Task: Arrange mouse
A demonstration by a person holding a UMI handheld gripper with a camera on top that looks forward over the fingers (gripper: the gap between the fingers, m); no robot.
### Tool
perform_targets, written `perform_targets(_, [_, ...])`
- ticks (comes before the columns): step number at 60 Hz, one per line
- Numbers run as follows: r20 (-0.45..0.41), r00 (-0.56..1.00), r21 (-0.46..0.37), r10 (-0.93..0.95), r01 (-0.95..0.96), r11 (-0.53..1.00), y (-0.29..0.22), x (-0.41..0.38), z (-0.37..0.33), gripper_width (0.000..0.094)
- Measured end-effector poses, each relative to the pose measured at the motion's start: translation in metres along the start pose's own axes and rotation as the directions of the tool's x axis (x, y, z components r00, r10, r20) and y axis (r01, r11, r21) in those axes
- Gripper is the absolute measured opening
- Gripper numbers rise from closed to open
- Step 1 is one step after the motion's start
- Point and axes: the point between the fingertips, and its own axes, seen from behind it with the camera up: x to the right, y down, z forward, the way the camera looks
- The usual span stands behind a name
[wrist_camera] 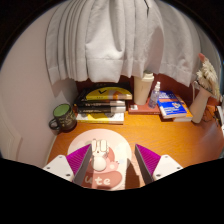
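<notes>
Step in hand: an approach, as I judge it; the gripper [101, 168] hangs over the near edge of the wooden desk [150, 125] with nothing held.
Fingers: spread wide, the two magenta pads [148, 157] well apart, neither touching anything.
Round pink mouse pad with a white rabbit figure and lettering [99, 155]: lies between the fingers at the desk's near edge, and carries no mouse that I can see.
Task's thing: no computer mouse can be made out anywhere in the gripper view; it may be hidden or out of sight.
Next move: probably finding the mouse first, then closing on its sides and setting it on the pink pad; this is a guess from the layout.
Count, mug: one dark green mug [62, 116], at the desk's left edge.
Count, books: one low stack of books, the top one with a yellow and black cover [104, 104], behind the pad toward the back edge.
Count, bottles: one small clear bottle [155, 96], right of the stack.
Count, blue items: one blue book or box [173, 106], toward the right edge.
Backdrop: white pleated curtain [110, 40] behind the desk's back edge.
</notes>
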Motion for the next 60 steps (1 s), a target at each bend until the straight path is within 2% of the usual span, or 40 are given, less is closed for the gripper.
perform_targets(6, [0.027, 1.0, 0.043, 0.005, -0.006, 0.999, -0.013, 0.033, -0.058, 0.0864])
perform_targets(13, [0.017, 1.0, 0.092, 0.019, -0.021, 0.996, -0.015, 0.089, -0.125, 0.0857])
perform_targets(27, [-0.024, 0.997, 0.124, 0.068, -0.065, 0.99, 0.019, 0.195, -0.227, 0.0849])
perform_targets(36, [-0.062, 0.998, 0.165, 0.033, -0.023, 0.986, 0.037, 0.242, -0.269, 0.0853])
perform_targets(50, [-0.051, 0.998, 0.183, 0.038, -0.028, 0.983, 0.06, 0.275, -0.305, 0.0854])
perform_targets(60, [-0.03, 0.999, 0.216, 0.042, -0.034, 0.976, 0.057, 0.28, -0.321, 0.0855])
